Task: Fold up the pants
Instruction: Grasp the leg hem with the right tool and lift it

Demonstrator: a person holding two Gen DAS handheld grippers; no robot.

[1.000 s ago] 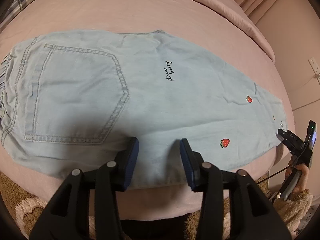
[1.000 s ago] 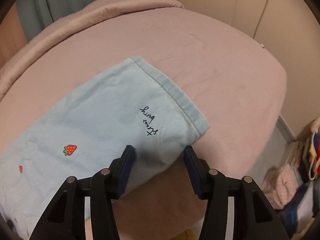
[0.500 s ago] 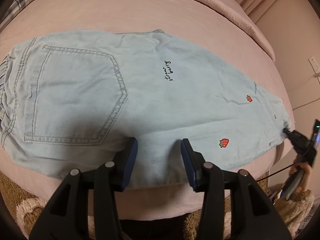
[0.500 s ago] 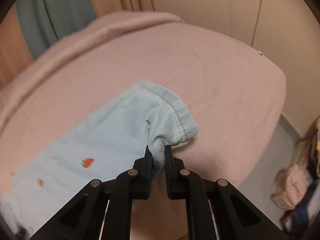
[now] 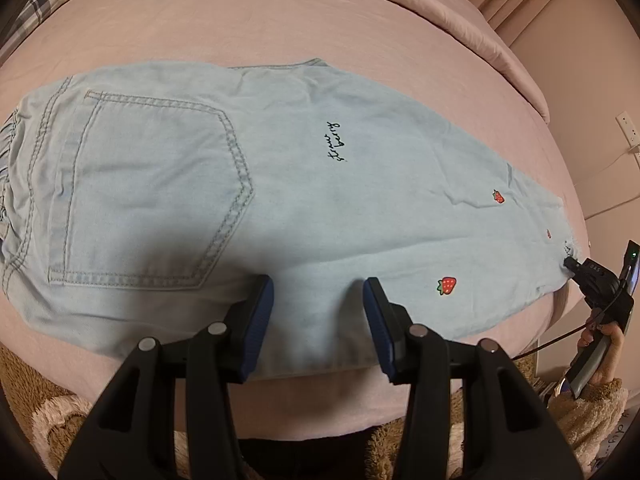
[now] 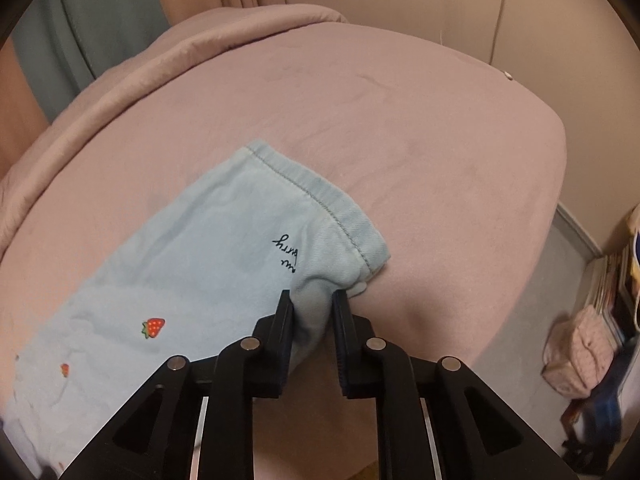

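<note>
Two grippers are in my hands, one on each end of the light blue pants (image 5: 304, 184) that lie flat on the pink bed (image 5: 280, 20). My left gripper (image 5: 318, 312) hangs over the near edge of the pants, close to the back pocket (image 5: 152, 192), and its fingers stand apart with nothing squeezed between them. My right gripper (image 6: 312, 316) is at the leg end, near the stitched hem (image 6: 320, 200). Its jaws are opening a little, yet a bunched corner of the cloth sits pinched between the pads and is lifted off the bed. Little red strawberries (image 6: 154, 327) and some black writing (image 6: 288, 254) are on the leg. A pink pouch (image 6: 576, 356) sits on the floor by the bed
</note>
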